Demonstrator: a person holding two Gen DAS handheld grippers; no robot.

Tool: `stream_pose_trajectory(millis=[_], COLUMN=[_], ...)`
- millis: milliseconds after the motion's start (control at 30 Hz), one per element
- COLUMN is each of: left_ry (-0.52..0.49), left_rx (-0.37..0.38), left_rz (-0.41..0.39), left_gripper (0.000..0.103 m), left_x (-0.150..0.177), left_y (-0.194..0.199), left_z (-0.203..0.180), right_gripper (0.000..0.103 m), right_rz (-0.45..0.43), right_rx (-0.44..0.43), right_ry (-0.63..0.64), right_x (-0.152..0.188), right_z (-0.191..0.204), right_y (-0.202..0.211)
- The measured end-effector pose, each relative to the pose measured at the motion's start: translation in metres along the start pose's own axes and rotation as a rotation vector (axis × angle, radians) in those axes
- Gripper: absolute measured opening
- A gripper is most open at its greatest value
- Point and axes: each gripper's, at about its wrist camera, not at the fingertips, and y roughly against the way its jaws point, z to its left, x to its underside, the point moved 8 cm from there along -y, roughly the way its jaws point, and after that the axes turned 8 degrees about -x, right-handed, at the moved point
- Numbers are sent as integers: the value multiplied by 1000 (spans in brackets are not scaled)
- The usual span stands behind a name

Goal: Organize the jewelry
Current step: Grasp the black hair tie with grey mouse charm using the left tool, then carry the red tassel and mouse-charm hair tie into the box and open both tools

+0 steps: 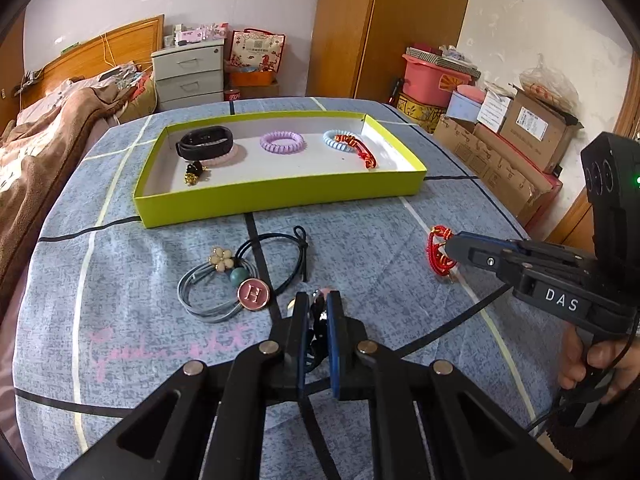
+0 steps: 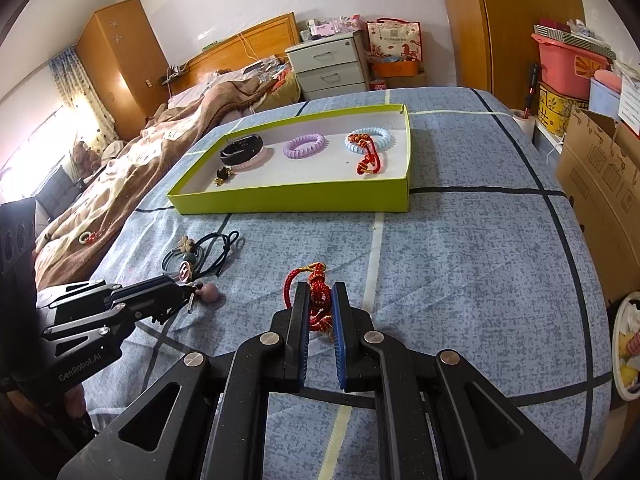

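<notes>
A yellow-green tray [image 1: 280, 196] [image 2: 288, 200] on the blue bedspread holds a black band [image 1: 205, 141], a purple coil tie [image 1: 282, 142], a light-blue coil tie [image 2: 368, 139], a red cord bracelet [image 1: 362, 152] and a small gold charm [image 1: 195, 172]. My left gripper [image 1: 318, 308] [image 2: 188, 292] is shut on a dark hair tie with a pink bead [image 2: 210, 292], low over the bedspread. My right gripper [image 2: 321, 300] [image 1: 452, 250] is shut on a red braided bracelet [image 2: 316, 284] [image 1: 438, 252]. Loose hair ties with a flower and a pink "H" charm [image 1: 254, 294] lie in front of the tray.
A bed with a brown blanket [image 2: 132, 176] lies to the left. Cardboard boxes [image 1: 500, 152] and a pink bin [image 1: 434, 80] stand to the right of the bedspread. A grey drawer unit [image 1: 188, 76] and a wooden wardrobe [image 1: 384, 28] stand behind.
</notes>
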Motion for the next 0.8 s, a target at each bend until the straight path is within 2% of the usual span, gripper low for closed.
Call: stream_pose_trajectory(millis=[300, 400, 433, 467, 600, 800], left_ry=[-6, -30, -32, -33, -49, -49], left_rx=[12, -5, -10, -20, -34, -46], left_rz=[40, 54, 60, 66, 98, 91], left_gripper=[10, 28, 37, 40, 40, 39], left_x=[11, 11, 12, 12, 13, 12], left_y=[-5, -9, -11, -13, -23, -25], left_z=[0, -2, -1, -1, -4, -7], right_gripper=[11, 11, 11, 11, 11, 11], right_rz=[2, 8, 8, 7, 7, 6], right_rx=[2, -2, -5, -6, -5, -3], right_ry=[-3, -3, -2, -2, -2, -2], right_x=[-1, 1, 1, 1, 1, 0], right_z=[0, 2, 2, 2, 2, 2], right_y=[-3, -4, -4, -4, -4, -4])
